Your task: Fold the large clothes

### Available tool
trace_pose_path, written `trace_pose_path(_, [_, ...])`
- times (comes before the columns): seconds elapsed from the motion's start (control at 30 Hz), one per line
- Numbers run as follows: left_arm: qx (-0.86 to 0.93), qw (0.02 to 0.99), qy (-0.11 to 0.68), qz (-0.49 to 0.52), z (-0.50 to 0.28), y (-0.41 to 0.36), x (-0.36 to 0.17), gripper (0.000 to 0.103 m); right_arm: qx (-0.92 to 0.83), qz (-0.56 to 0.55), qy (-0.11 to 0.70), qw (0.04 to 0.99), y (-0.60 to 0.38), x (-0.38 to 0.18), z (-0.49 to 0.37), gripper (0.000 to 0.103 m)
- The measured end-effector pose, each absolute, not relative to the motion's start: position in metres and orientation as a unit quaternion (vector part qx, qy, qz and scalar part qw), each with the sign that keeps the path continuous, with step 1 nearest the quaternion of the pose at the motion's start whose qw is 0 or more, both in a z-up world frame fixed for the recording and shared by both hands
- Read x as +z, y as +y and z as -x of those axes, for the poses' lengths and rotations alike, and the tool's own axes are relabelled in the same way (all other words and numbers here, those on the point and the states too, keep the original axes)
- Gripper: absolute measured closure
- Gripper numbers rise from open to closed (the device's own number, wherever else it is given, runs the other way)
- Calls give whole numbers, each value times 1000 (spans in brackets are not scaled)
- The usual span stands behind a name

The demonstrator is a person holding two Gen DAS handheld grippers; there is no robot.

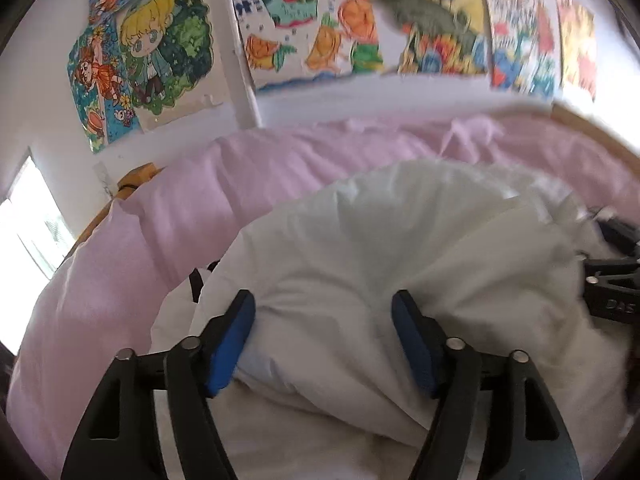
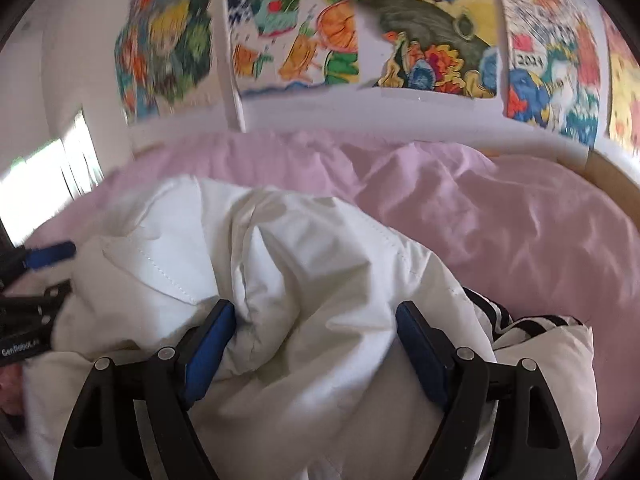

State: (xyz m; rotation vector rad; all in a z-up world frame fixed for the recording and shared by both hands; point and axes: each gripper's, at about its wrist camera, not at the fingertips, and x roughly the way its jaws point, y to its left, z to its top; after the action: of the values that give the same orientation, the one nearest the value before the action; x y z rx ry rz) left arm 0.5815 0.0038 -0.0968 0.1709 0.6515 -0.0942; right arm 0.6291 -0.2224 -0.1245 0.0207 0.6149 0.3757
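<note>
A puffy white jacket [image 1: 360, 240] lies bunched on a pink bed cover [image 1: 120, 280]. My left gripper [image 1: 323, 312] has its blue-padded fingers spread wide, with a thick fold of the jacket bulging between them. In the right wrist view the same white jacket [image 2: 280, 248] fills the middle, and its black-and-white striped cuff [image 2: 504, 316] shows at the right. My right gripper [image 2: 316, 320] is also spread wide around a thick bunch of the jacket. Each gripper shows at the edge of the other's view, the right one [image 1: 612, 284] and the left one [image 2: 40, 264].
The pink bed cover [image 2: 520, 220] spreads around the jacket on all sides. A wooden bed frame [image 1: 132, 180] edges it. The white wall [image 1: 40, 120] behind carries several colourful drawings [image 1: 152, 52]. A bright window [image 1: 32, 220] is at the far left.
</note>
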Motion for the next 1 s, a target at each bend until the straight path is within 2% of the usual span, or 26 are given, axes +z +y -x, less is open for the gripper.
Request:
trace_pose_path(0.17, [-56,947,310,-63,-586,3,-70,32,185,-1,294,938,-228,-111,-614,17])
trace_pose_path(0.27, [40,921,374,-102,-618,2,-85,30,173,24,295,939,-229,-111,-603,11])
trace_pose_path(0.3, [52,913,390,-108,-626,5,-92,22,161,36,292,942,-229,-112,-601,9])
trace_pose_path(0.43, [45,914,398,-67,-631,19,-108,15,129,93,298,941,-217,-125,-597,7])
trace_pose_path(0.53, [34,917,395,-47,-627,26,-111,15,130,95,302,940,-219,-126,-599,6])
trace_pose_path(0.77, [-18,926,374,55,-585,55,-84,15,185,24,285,940,-250,-95,-581,5])
trace_pose_path(1.0, [-39,928,372,0,-528,39,-41,15,200,45,313,927,-265,-63,-552,5])
